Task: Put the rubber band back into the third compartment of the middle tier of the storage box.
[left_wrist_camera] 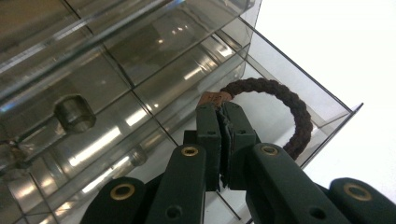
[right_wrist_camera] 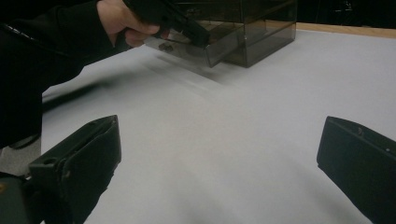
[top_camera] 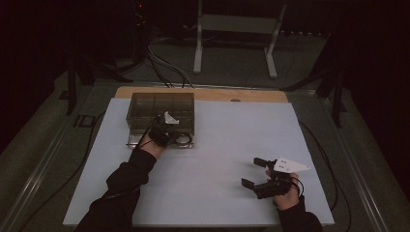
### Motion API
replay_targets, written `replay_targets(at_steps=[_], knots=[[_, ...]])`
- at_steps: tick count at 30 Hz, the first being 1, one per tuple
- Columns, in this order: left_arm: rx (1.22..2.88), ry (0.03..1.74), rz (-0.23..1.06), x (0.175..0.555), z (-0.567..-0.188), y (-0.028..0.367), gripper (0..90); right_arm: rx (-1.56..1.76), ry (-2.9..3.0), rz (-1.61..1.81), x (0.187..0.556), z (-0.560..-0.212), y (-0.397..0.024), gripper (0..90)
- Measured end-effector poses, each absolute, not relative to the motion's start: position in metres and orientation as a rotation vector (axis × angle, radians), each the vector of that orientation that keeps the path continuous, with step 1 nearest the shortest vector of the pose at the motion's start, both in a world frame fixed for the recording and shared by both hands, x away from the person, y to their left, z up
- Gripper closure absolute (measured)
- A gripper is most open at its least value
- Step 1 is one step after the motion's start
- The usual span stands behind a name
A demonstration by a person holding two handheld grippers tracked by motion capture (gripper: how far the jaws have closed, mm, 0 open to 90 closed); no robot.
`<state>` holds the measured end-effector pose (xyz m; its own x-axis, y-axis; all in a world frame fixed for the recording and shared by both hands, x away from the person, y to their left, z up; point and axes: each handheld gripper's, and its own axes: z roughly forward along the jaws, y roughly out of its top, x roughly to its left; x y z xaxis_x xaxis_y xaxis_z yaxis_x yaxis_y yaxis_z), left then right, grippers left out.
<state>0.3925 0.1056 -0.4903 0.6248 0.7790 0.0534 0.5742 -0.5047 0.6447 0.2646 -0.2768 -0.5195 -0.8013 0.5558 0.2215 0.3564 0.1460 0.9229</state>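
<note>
Up at the far left of the white table sheet (top_camera: pixel 217 159), the left gripper (left_wrist_camera: pixel 219 108) has its jaws pressed together on a dark brown braided cord ring (left_wrist_camera: pixel 289 105), pinching it at the small copper-coloured tag. The ring hangs over the pulled-out drawer (left_wrist_camera: pixel 299 79) of a smoky transparent plastic organiser box (top_camera: pixel 159 108), close to the drawer's front wall; whether it rests on the drawer floor I cannot tell. Well apart from it, near the table's right front, the right gripper (top_camera: pixel 254 171) rests low over bare sheet with its jaws spread wide and nothing between them.
</note>
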Motion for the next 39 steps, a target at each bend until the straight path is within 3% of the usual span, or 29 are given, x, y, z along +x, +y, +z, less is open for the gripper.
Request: replay_targets(at_steps=[15,25,39], knots=[[2.200,1.065,0.423,0.395,-0.481,0.107,83.8,0.902,2.241,1.727,0.265,-0.520,-0.277,0.0],[2.166,1.081,0.422,0.394,-0.472,0.108,56.5,0.905,2.239,1.731,0.265,-0.520,-0.277,0.0],[2.155,1.060,0.409,0.384,-0.456,0.108,28.7,0.911,2.235,1.731,0.266,-0.520,-0.277,0.0]])
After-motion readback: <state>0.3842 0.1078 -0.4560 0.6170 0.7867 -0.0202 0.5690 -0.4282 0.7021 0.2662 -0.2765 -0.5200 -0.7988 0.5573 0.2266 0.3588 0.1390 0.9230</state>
